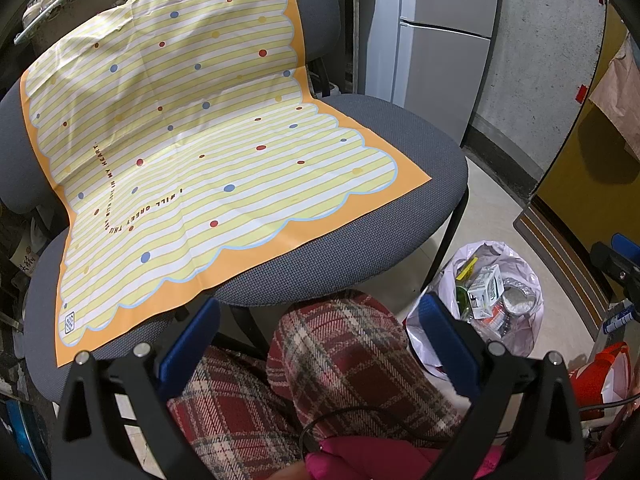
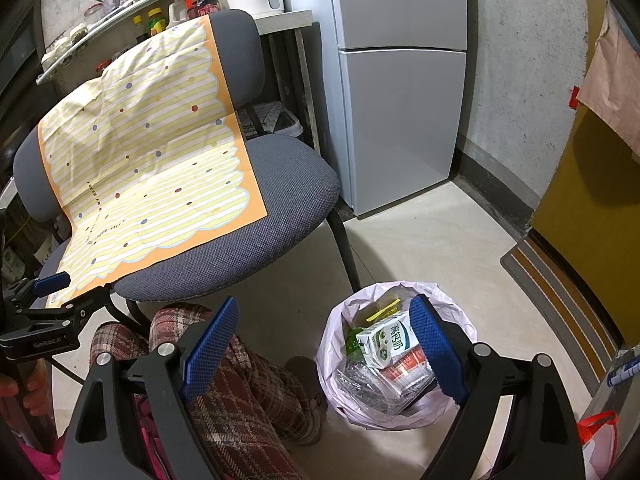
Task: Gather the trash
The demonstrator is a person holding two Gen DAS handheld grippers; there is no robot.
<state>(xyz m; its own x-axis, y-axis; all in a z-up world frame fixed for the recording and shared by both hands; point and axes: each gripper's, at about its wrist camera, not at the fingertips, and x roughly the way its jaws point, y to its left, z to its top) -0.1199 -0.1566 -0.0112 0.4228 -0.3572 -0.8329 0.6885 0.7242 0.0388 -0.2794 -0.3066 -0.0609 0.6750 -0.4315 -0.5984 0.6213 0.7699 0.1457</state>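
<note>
A pale plastic trash bag [image 2: 344, 404] stands open on the floor, also in the left wrist view [image 1: 528, 332]. Inside lie a white milk carton [image 2: 386, 340], a red-and-white packet, clear plastic and a foil piece [image 1: 520, 300]. My right gripper [image 2: 324, 340] is open above the floor, its right finger over the bag's mouth, nothing between the pads. My left gripper [image 1: 320, 328] is open too, above a person's plaid-trousered knees [image 1: 340, 356], in front of the chair. A yellow striped sheet [image 1: 192, 152] with an orange border covers the grey chair [image 1: 360, 248].
A grey fridge [image 2: 400, 80] stands behind the chair against a rough wall. A yellow door [image 2: 580, 240] and a striped mat [image 2: 560, 300] are on the right. A red bag [image 1: 600, 380] sits at the right edge. Shelves with bottles and jars line the back left.
</note>
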